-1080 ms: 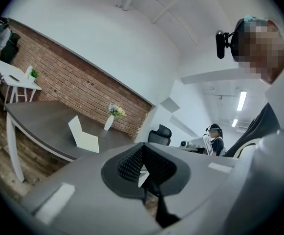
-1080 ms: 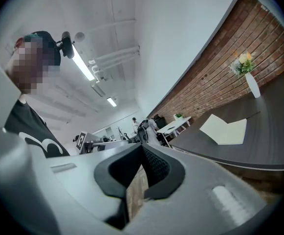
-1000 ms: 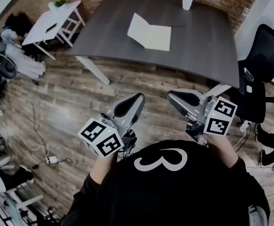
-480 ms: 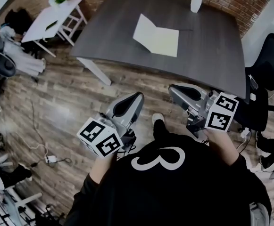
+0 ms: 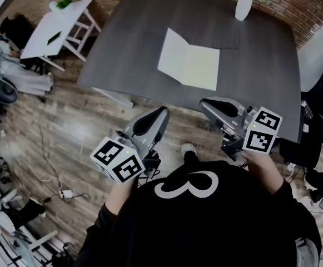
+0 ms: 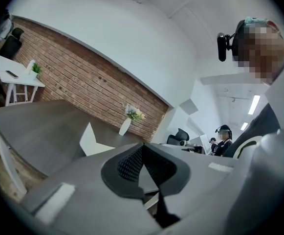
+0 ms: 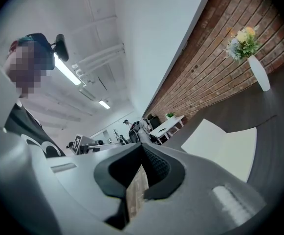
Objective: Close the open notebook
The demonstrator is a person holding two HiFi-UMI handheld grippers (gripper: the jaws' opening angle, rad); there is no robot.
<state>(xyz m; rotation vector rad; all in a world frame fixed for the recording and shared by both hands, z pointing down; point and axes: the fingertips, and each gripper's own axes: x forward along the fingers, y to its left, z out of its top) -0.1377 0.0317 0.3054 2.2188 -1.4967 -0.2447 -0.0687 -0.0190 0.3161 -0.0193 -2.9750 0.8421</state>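
Observation:
The open notebook (image 5: pixel 189 65) lies flat with pale blank pages on the dark table (image 5: pixel 261 71); its left page is lifted a little. It also shows in the left gripper view as a notebook (image 6: pixel 95 143) with one page raised, and as a notebook (image 7: pixel 225 146) in the right gripper view. My left gripper (image 5: pixel 162 113) hangs over the wooden floor, short of the table's near edge, jaws together and empty. My right gripper (image 5: pixel 207 103) is held beside it, just at the table's edge, likewise shut on nothing.
A white vase with flowers (image 5: pixel 243 7) stands at the table's far side. A small white side table (image 5: pixel 61 21) is at the far left, a black office chair (image 5: pixel 322 99) at the right. Cables and a plug (image 5: pixel 66 193) lie on the floor.
The person has stepped toward the table, so the notebook and table edge sit lower and nearer in the head view. Both grippers keep the same pose, still shut.

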